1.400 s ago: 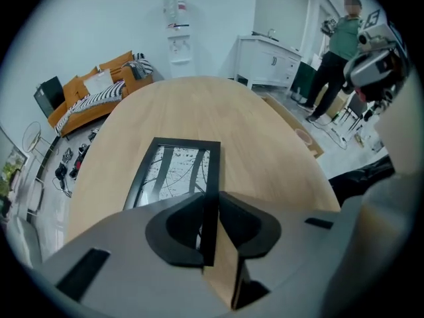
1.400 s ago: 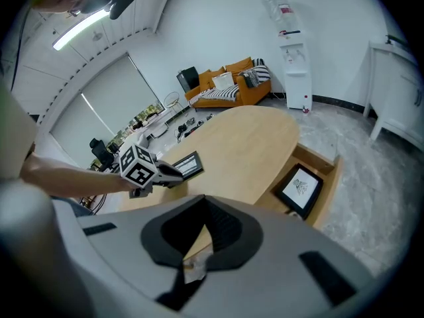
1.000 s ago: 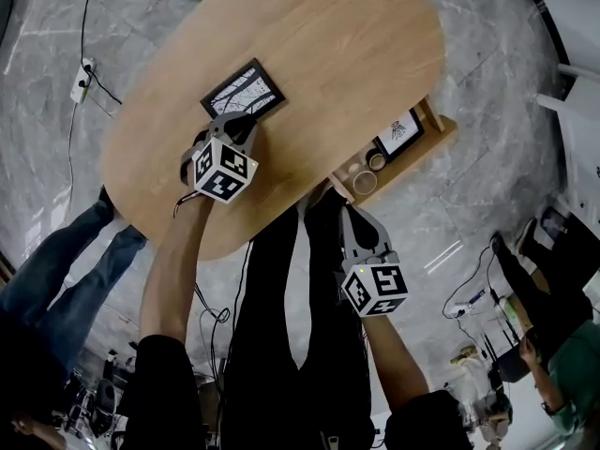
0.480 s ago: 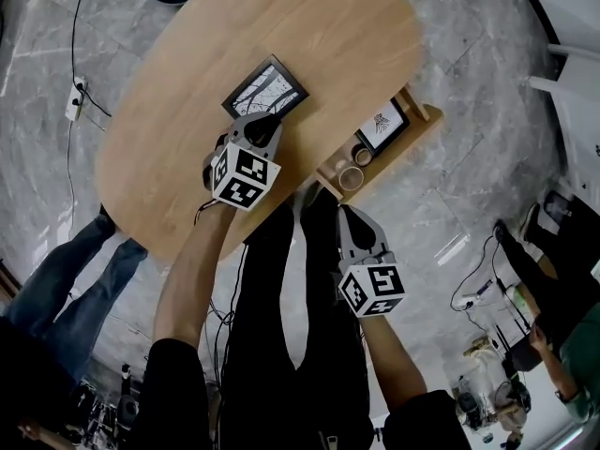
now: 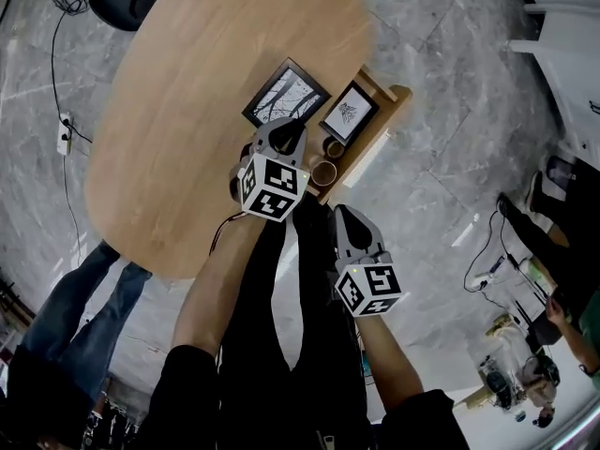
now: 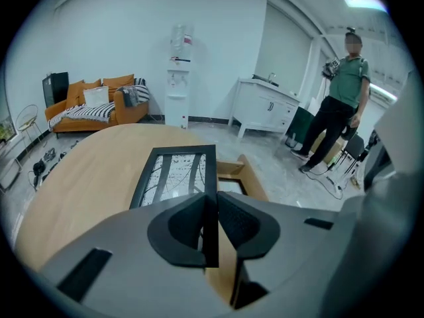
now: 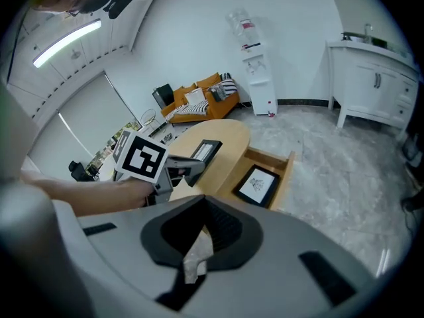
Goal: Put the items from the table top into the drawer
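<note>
Within left hand-held gripper (image 6: 211, 225), picture frame (image 6: 173, 172)

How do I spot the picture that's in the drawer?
Find the wooden table and the open drawer at its side. The small picture lies in there beside two rings. It is smaller and whiter than the big picture that the left tool grips.

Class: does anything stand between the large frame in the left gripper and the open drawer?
Nothing visible stands between the large frame and the drawer. Inside it, though, a small frame and two round items already take up room.
</note>
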